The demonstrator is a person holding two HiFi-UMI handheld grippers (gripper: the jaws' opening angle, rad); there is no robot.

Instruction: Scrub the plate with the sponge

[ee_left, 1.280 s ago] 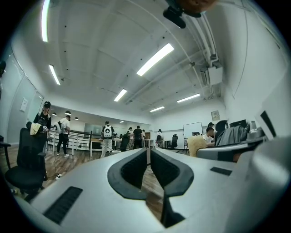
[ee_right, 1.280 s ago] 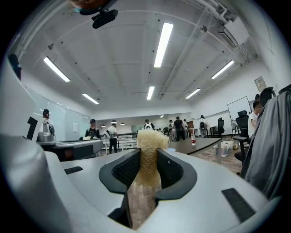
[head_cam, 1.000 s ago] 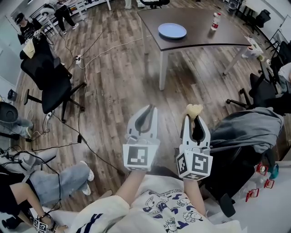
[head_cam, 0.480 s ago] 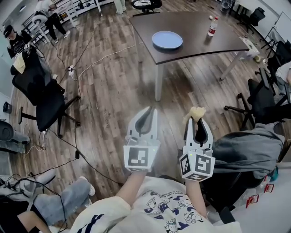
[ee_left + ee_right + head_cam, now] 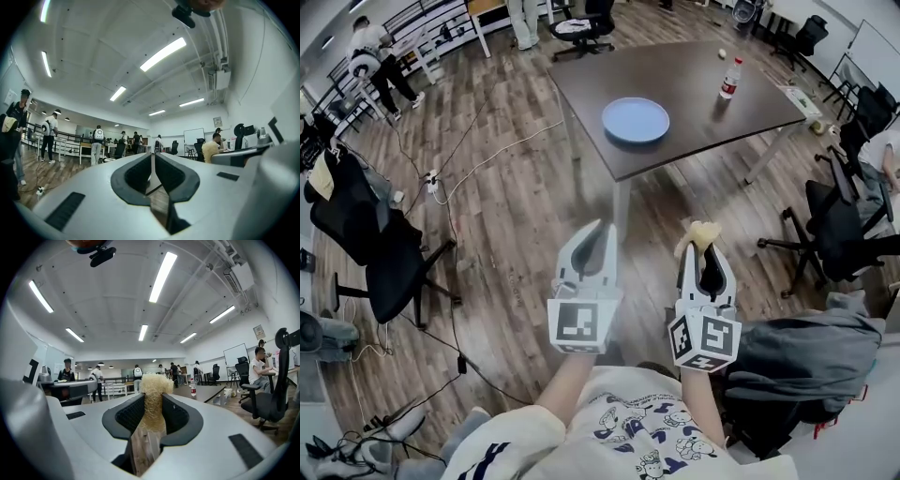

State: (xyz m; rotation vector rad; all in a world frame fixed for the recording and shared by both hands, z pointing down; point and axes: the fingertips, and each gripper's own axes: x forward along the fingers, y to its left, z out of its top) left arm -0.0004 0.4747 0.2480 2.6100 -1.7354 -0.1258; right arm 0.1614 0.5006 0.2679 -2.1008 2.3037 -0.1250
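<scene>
Dark table [image 5: 703,117] with plate [image 5: 636,120], bottle [image 5: 729,79]

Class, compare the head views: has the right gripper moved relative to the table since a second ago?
Yes. The right gripper, shut on the sponge, has moved toward the table; the gap between them has narrowed.

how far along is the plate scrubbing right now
Done: the sponge is clamped in the right tool. In hand: both tools, the left tool shut and empty, are held over the floor, short of the table. Left: reaching the blue plate on it and all the scrubbing.
</scene>
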